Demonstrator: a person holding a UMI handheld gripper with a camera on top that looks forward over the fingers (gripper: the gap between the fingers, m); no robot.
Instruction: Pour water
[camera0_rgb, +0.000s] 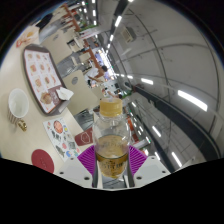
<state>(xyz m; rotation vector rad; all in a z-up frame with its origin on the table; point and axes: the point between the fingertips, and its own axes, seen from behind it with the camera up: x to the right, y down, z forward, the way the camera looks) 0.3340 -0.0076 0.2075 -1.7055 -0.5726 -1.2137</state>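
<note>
While the view tilts, the tool (111, 163) grips a bottle (111, 135) of amber liquid between its pads (87, 158); a white cup (18, 103) sits far left on the desk (20, 140).

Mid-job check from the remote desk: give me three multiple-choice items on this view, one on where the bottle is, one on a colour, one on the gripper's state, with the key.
1. Where is the bottle?
A. Lying beside the cup
B. Upright between the gripper's fingers
C. Standing on the menu card

2. What colour is the liquid in the bottle?
A. Amber-yellow
B. Deep blue
C. Black

3. What is the gripper doing?
A. Wide open with nothing near it
B. Closed on the white cup
C. Shut on the bottle

Key:
1 B: the bottle stands upright with a pink pad at each side.
2 A: the contents show amber-yellow through the clear wall.
3 C: both fingers press against the bottle's lower body, while the white cup sits apart on the table near the menu card.
</note>
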